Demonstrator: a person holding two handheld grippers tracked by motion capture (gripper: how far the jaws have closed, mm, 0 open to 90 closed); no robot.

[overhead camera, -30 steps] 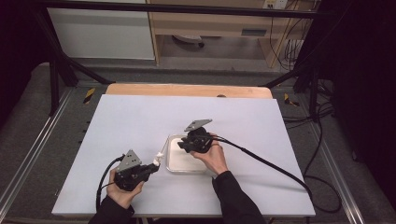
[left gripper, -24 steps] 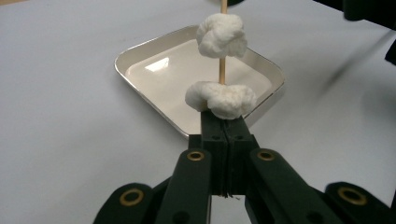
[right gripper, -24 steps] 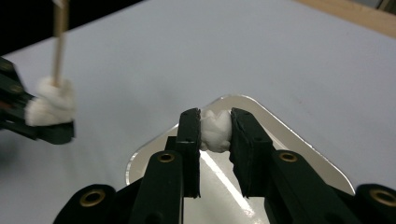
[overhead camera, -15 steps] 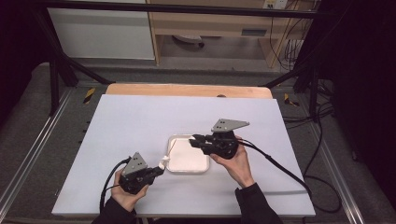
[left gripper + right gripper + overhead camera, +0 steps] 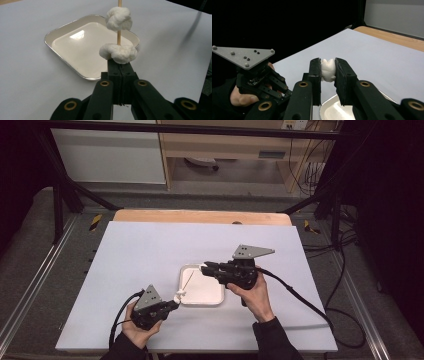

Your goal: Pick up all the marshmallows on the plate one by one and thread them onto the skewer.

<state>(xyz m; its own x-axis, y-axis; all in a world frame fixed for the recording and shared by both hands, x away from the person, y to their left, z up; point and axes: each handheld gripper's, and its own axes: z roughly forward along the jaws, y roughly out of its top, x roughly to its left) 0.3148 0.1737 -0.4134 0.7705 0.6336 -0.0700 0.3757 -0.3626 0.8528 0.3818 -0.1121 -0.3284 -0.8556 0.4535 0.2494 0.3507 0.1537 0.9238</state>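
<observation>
The left gripper [image 5: 119, 72], jaws fully closed, clamps a wooden skewer [image 5: 119, 35] threaded with two marshmallows [image 5: 118, 53], its long axis pointing away over a white tray [image 5: 75, 47]. The right gripper [image 5: 328, 71], just beyond the skewer's tip, squeezes a third marshmallow [image 5: 328, 70].

The tray [image 5: 212, 296] sits on the surface [image 5: 150, 250], near the front. The left tool [image 5: 172, 305] is at the tray's front left corner, and its stick [image 5: 188, 281] leans over the tray with two puffs [image 5: 119, 18] on it. The right tool [image 5: 204, 266] is over the tray's back right corner with one puff [image 5: 328, 69] between its jaws.
</observation>
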